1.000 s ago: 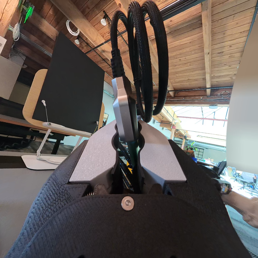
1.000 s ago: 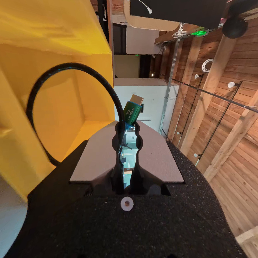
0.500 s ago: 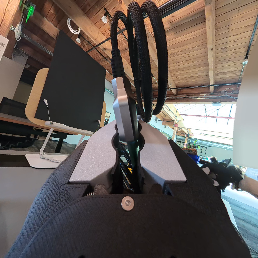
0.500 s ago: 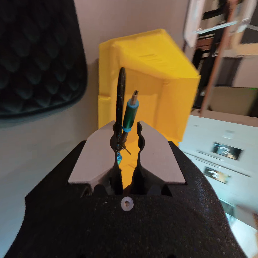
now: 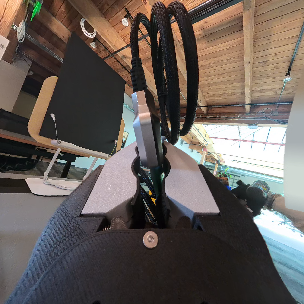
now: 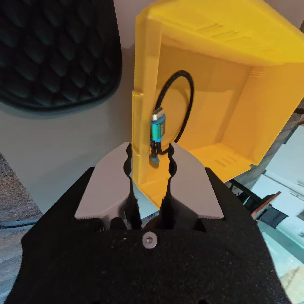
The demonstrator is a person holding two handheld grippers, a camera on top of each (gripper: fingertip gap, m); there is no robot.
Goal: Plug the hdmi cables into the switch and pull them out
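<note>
The silver switch (image 5: 145,131) is standing on edge between the 2 grey fingers (image 5: 113,179) of the left gripper (image 5: 150,148), which is pinching its lower end so that most of its body is rising above the fingertips, tilting slightly left. A black ribbed plug (image 5: 138,74) is sitting in the switch's top end, and its braided black cable (image 5: 172,65) is looping high overhead and coming back down as a bundled coil just right of the switch, touching the right finger's tip. A dark green plug (image 5: 156,174) is showing below the switch, running down through the gap between the fingers. In the right wrist view, a short HDMI cable (image 6: 181,105) is lying in the yellow bin (image 6: 230,49), its teal plug (image 6: 158,127) with a metal tip pointing away, and its black cord is curling in 1 loop to the right of that plug. The right gripper (image 6: 150,146) is hovering with its fingers spread apart and nothing between them; the cable's near end is sitting just beyond the fingertips, in line with the gap, somewhat blurred. A black textured pad (image 6: 54,54) is lying to the left of the bin on a pale surface (image 6: 65,139). Far off in the left view, a black board (image 5: 85,98) is standing on a white stand (image 5: 54,181) under a wooden ceiling (image 5: 230,49).
</note>
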